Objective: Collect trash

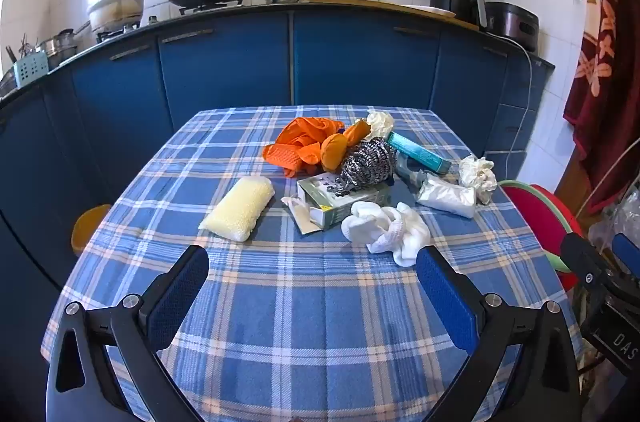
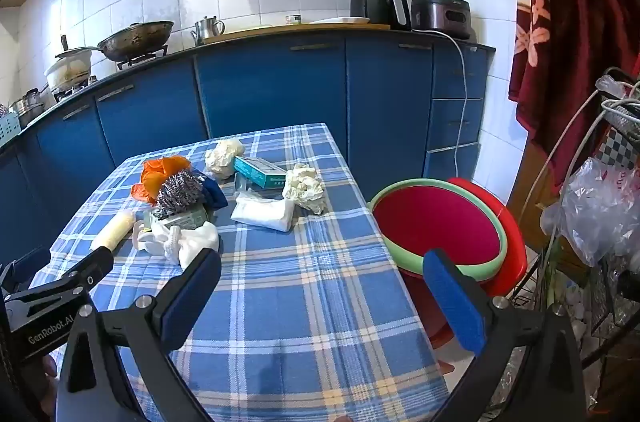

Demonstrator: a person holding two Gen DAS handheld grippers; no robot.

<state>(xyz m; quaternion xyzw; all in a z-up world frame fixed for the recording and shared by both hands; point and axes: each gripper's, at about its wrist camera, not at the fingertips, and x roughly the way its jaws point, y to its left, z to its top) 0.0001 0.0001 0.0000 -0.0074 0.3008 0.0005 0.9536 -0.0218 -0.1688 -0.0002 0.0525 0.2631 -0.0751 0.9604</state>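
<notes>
— Well, both grippers, left (image 1: 312, 262) and right (image 2: 322, 268), hover with fingers spread, empty?
— Yes. Crumpled tissue (image 2: 305, 187) lies ahead on the counter (image 2: 280, 302); only the right view shows the whole basin (image 2: 436, 222).

Ahead of left gripper (image 1: 312, 266): crumpled white cloth (image 1: 386, 232), small open cardboard box (image 1: 340, 200) behind it, steel wool scourer (image 1: 368, 160) on box. Round red basin (image 2: 436, 222) beside checked-cloth table (image 2: 280, 302), before right gripper (image 2: 320, 274).

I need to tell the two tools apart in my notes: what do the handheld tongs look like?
Both match: black frames with silver screws and blue textured pads. The left tongs show white "GenRobot.AI" lettering in the right wrist view; the right tongs show partial white letters "DAS" in the left.
</notes>
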